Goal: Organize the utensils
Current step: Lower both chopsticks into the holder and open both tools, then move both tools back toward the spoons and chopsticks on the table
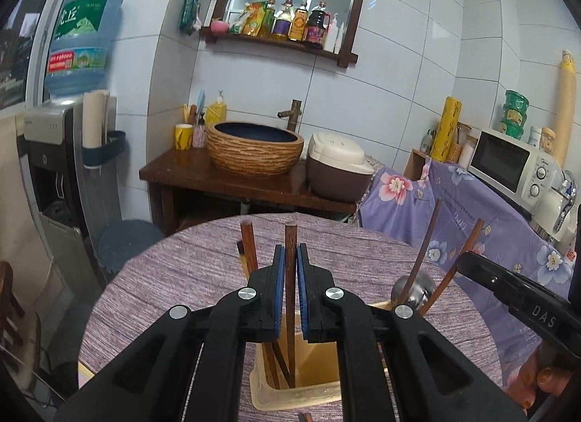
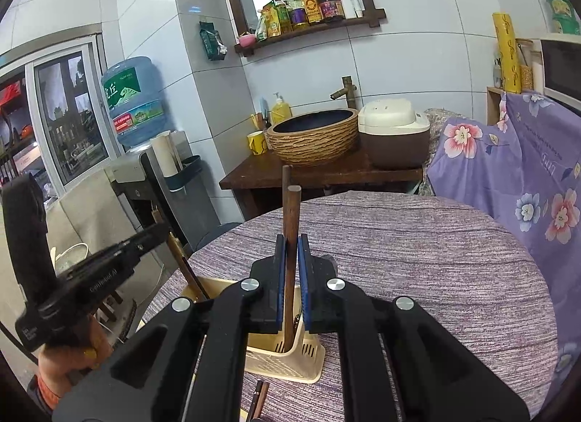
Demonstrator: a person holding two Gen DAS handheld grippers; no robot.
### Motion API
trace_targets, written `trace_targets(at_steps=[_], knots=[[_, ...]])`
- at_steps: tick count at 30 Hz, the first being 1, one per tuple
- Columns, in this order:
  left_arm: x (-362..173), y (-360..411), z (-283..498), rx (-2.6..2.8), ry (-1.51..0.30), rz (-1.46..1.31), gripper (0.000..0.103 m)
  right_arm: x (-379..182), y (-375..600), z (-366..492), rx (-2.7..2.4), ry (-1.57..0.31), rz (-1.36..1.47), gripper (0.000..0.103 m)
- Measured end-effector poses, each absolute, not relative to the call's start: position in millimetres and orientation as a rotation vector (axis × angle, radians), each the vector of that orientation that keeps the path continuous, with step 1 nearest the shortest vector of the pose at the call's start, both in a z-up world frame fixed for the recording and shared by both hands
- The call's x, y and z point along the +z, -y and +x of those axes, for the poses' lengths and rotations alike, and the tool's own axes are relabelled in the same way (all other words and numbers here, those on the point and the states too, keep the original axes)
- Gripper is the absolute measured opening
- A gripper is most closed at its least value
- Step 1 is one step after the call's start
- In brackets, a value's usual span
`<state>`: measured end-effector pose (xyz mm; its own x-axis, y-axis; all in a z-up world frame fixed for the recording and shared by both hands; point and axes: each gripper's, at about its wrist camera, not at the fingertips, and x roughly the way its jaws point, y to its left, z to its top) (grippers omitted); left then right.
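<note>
Fingers of both grippers, left [image 1: 289, 287] and right [image 2: 291, 284], pinch upright chopsticks [image 1: 290, 277] over the beige holder [image 1: 319, 364], already part-filled, while loose sticks [image 2: 259, 398] at six o'clock await sorting.

Left gripper [image 1: 289, 262] tilts gently downward, blue pads [image 1: 279, 277] pinched nearly together; right gripper [image 2: 291, 255] matches it alongside, jaws equally tight, a hand [image 2: 65, 360] wrapped round the left handle, fingers curled
</note>
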<state>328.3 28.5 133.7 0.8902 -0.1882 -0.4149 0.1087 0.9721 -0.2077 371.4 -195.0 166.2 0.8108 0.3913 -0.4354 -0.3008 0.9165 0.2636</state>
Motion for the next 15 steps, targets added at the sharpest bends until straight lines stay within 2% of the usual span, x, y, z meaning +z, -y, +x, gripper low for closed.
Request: trace_targets(at_steps=[1, 2, 3, 5, 8, 9, 11, 15], knots=[[132, -28, 328, -0.161, -0.454, -0.18, 0.011, 164, 195, 372, 0.369, -0.506, 0.185, 0.01], [130, -27, 327, -0.164, -0.457, -0.174, 0.02, 162, 196, 371, 0.364, -0.508, 0.183, 0.015], [128, -26, 325, -0.166, -0.46, -0.162, 0.038, 160, 197, 370, 0.363, -0.508, 0.185, 0.021], [126, -25, 318, -0.15, -0.451, -0.154, 0.062, 159, 198, 368, 0.354, -0.495, 0.194, 0.051], [121, -29, 306, -0.153, -0.448, -0.171, 0.077, 156, 202, 358, 0.339, -0.476, 0.182, 0.053], [118, -30, 303, -0.155, -0.455, -0.177, 0.085, 153, 204, 353, 0.338, -0.48, 0.184, 0.054], [108, -33, 293, -0.153, -0.477, -0.19, 0.093, 145, 207, 345, 0.333, -0.492, 0.181, 0.059], [78, -32, 271, -0.141, -0.554, -0.155, 0.094, 117, 211, 321, 0.31, -0.525, 0.11, 0.062]])
